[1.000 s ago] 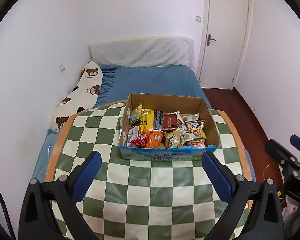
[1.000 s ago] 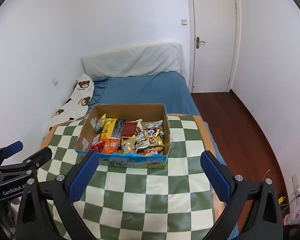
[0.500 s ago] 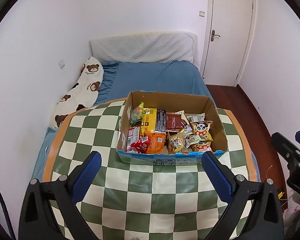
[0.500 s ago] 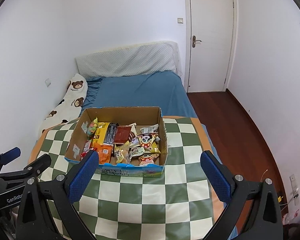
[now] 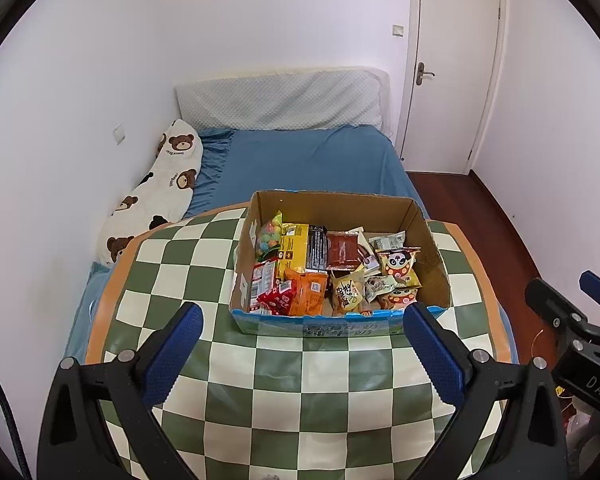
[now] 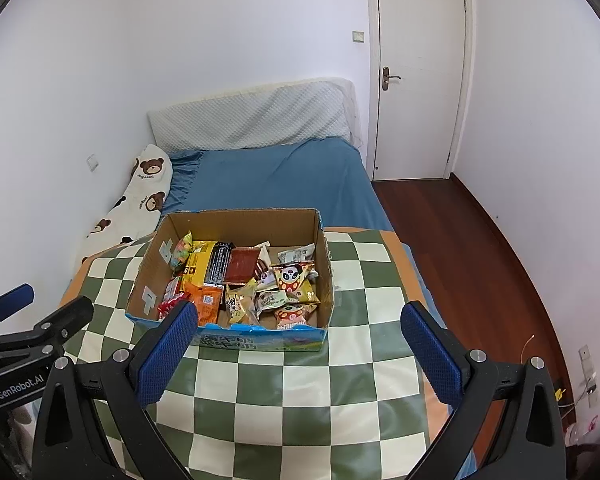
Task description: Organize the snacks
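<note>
An open cardboard box (image 5: 434, 252) (image 6: 150, 276) full of mixed snack packets stands on the far half of a green-and-cream checked table (image 5: 300, 380) (image 6: 284, 392). Inside lie a yellow packet (image 5: 294, 246), an orange packet (image 5: 306, 292), a brown packet (image 5: 342, 250) and a panda packet (image 5: 396, 262) (image 6: 292, 276). My left gripper (image 5: 302, 344) is open and empty, above the table just short of the box. My right gripper (image 6: 296, 342) is open and empty, also just short of the box. Each gripper shows in the other's view at the edge.
Beyond the table is a bed with a blue sheet (image 5: 308, 160), a grey headboard cushion (image 5: 280, 100) and a bear-print pillow (image 5: 156, 196). A white door (image 6: 416, 80) and wooden floor (image 6: 468, 256) are at the right.
Both grippers have risen and drawn back a little, so the box sits lower in both views. Both stay open and empty.
</note>
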Demonstrator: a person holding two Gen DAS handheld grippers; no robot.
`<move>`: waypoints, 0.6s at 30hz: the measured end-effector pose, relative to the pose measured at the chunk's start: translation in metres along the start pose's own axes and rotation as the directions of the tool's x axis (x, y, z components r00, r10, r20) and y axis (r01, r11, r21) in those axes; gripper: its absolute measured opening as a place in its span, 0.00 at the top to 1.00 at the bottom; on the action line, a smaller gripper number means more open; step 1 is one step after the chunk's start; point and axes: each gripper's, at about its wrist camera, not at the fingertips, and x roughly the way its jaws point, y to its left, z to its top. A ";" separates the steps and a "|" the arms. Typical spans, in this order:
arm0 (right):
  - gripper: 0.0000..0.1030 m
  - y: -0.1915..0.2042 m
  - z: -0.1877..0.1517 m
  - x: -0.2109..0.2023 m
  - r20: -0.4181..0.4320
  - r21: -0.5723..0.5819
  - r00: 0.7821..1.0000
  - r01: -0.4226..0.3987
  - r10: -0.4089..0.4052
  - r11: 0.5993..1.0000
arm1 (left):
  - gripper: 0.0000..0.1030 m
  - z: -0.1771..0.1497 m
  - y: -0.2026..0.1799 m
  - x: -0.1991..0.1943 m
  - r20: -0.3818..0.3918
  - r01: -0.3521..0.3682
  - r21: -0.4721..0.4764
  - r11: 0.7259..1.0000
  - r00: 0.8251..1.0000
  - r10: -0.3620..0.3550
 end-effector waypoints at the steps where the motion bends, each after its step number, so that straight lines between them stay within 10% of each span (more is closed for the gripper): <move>1: 0.00 0.000 0.000 0.000 0.000 -0.001 1.000 0.000 0.000 1.000 | 0.00 0.000 0.000 0.000 -0.001 0.001 0.000 1.000 1.000 -0.001; 18: 0.00 -0.001 -0.002 0.004 -0.012 0.005 1.000 -0.001 0.001 1.000 | 0.00 0.002 0.001 0.001 -0.008 0.000 0.007 1.000 1.000 0.000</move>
